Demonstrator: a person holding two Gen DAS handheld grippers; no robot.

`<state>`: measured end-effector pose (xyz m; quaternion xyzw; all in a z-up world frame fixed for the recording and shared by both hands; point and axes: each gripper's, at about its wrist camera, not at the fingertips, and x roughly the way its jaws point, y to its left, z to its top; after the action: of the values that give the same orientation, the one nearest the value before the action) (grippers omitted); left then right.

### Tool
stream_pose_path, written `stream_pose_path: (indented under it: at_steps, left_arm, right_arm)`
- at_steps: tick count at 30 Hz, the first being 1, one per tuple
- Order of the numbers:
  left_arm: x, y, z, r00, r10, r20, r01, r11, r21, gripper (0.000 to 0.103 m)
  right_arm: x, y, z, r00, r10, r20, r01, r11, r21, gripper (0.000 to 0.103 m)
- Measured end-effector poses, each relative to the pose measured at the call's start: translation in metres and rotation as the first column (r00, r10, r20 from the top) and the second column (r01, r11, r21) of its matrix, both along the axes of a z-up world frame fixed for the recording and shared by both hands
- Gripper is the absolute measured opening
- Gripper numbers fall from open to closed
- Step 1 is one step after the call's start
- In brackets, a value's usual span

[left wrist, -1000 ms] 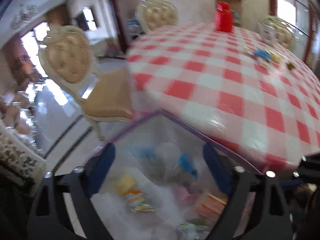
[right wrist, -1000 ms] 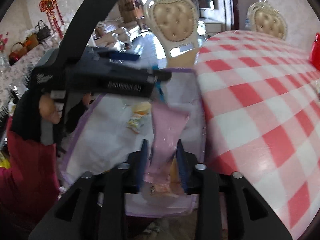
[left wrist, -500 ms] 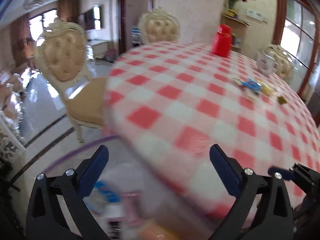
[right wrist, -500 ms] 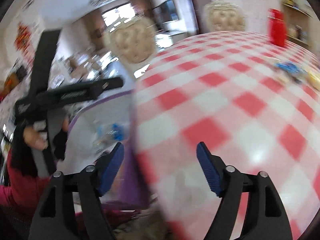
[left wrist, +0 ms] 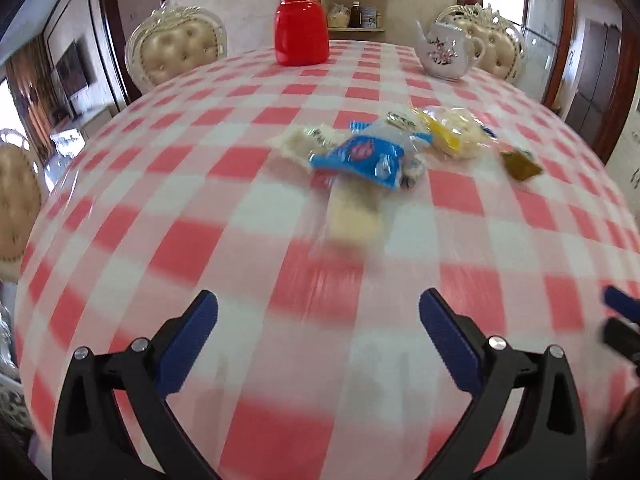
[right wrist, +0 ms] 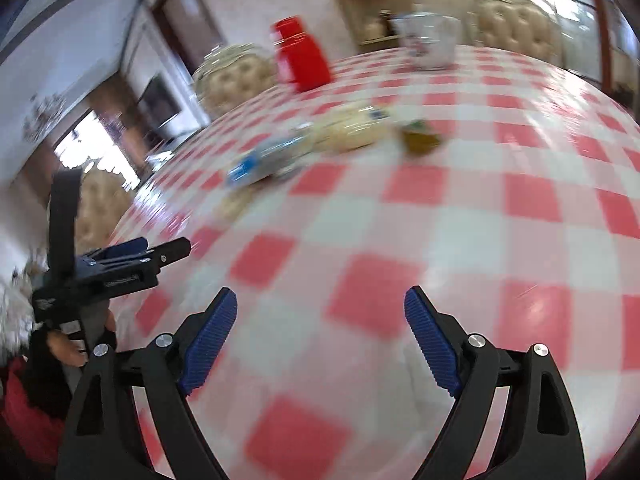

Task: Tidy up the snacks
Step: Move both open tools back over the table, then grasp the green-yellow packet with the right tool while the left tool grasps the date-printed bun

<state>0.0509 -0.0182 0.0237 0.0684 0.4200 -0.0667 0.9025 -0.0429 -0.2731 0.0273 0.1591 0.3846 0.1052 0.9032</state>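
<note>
Left wrist view looks across a round worktop [left wrist: 192, 248] covered in a red and white checked cloth, which fills most of the picture; two cream tufted chairs [left wrist: 176, 50] stand at its far rim; on the far side of the cloth stand a red lidded jar [left wrist: 301, 30] and, well apart to its right, a white teapot [left wrist: 444, 54] with a floral print; near the middle of the worktop lies a loose cluster of snacks [left wrist: 376, 148], a blue and white packet on top, pale wrapped pieces beneath and beside it, a yellow wrapped one behind; a small dark olive packet [left wrist: 520, 165] lies just to the right of the cluster, apart from it; the left tool [left wrist: 318, 328] hangs over bare cloth short of the snacks, its blue pads spread wide with nothing between them. From the right wrist view the same cluster appears blurred toward the far left of the cloth; the right tool [right wrist: 320, 324] hovers over bare checks, its jaws opening wide and empty; at the left edge a gloved hand [right wrist: 60, 350] grips the other tool beside a red sleeve [right wrist: 24, 412].
</note>
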Motion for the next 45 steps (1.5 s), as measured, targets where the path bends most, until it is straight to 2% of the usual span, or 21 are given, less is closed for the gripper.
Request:
stream_pose_path:
  at_steps: [2,4,5,8,10,13,18,19,20,21,23,25,27,30,38,45]
  left_arm:
    - [0.025,-0.009,-0.006,1.0,0.02,0.018,-0.02,1.0,-0.001,0.101]
    - [0.042,-0.01,-0.009,0.999,0.041,0.008,-0.041,0.999,-0.036,0.101]
    - [0.047,-0.009,-0.011,0.999,0.049,-0.003,-0.049,0.998,-0.051,0.101]
    - [0.066,-0.008,-0.014,0.996,0.085,-0.034,-0.088,0.991,-0.096,0.101]
    - [0.077,-0.009,-0.022,0.989,0.118,-0.089,-0.125,0.989,-0.079,0.101]
    - [0.076,-0.019,-0.024,0.989,0.123,-0.083,-0.124,0.992,-0.003,0.101]
    - [0.076,-0.013,-0.025,0.987,0.13,-0.093,-0.132,0.991,-0.019,0.102]
    - [0.076,-0.013,-0.025,0.987,0.13,-0.092,-0.132,0.991,-0.019,0.102]
    - [0.077,-0.012,-0.025,0.987,0.129,-0.092,-0.132,0.991,-0.02,0.102]
    - [0.076,-0.013,-0.025,0.987,0.129,-0.092,-0.131,0.991,-0.019,0.102]
    - [0.076,-0.013,-0.025,0.987,0.129,-0.091,-0.131,0.991,-0.018,0.101]
    - [0.074,-0.014,-0.022,0.99,0.118,-0.078,-0.121,0.992,-0.026,0.088]
    - [0.072,-0.015,-0.019,0.992,0.117,-0.056,-0.119,0.993,-0.028,0.062]
    - [0.07,-0.016,-0.016,0.994,0.103,-0.041,-0.104,0.994,-0.037,0.039]
    - [0.068,-0.012,-0.015,0.996,0.084,-0.04,-0.087,0.991,-0.098,0.036]
    - [0.068,-0.011,-0.015,0.996,0.083,-0.041,-0.087,0.991,-0.104,0.036]
  right_arm:
    - [0.021,-0.024,-0.008,0.998,-0.046,-0.031,0.046,0.999,0.017,0.084]
    - [0.038,-0.038,-0.012,0.996,-0.075,-0.051,0.078,0.996,0.047,0.084]
    - [0.051,-0.046,-0.012,0.994,-0.1,-0.051,0.101,0.994,0.031,0.087]
    - [0.091,-0.051,-0.016,0.992,-0.104,-0.072,0.102,0.994,-0.025,0.087]
    - [0.115,-0.048,-0.017,0.992,-0.095,-0.083,0.089,0.994,-0.069,0.087]
    - [0.154,-0.041,-0.019,0.994,-0.08,-0.076,0.067,0.986,-0.152,0.087]
    - [0.199,-0.03,-0.027,0.992,-0.045,-0.116,0.014,0.968,-0.252,0.087]
    - [0.2,-0.029,-0.027,0.993,-0.031,-0.11,0.001,0.965,-0.263,0.086]
    - [0.199,-0.027,-0.026,0.994,-0.007,-0.105,-0.021,0.965,-0.26,0.08]
    - [0.197,-0.026,-0.026,0.995,0.001,-0.102,-0.029,0.961,-0.274,0.061]
    - [0.19,-0.025,-0.024,0.996,-0.002,-0.093,-0.029,0.941,-0.337,0.038]
    - [0.177,-0.028,-0.024,0.996,0.012,-0.093,-0.042,0.944,-0.327,0.038]
    - [0.166,-0.032,-0.021,0.996,0.027,-0.084,-0.049,0.96,-0.276,0.038]
    - [0.156,-0.036,-0.012,0.999,0.029,-0.044,-0.038,0.975,-0.217,0.038]
    - [0.129,-0.036,0.0,1.0,-0.002,-0.001,0.002,0.996,-0.085,0.038]
    - [0.124,-0.032,0.001,1.0,0.015,0.021,-0.014,0.997,-0.072,0.038]
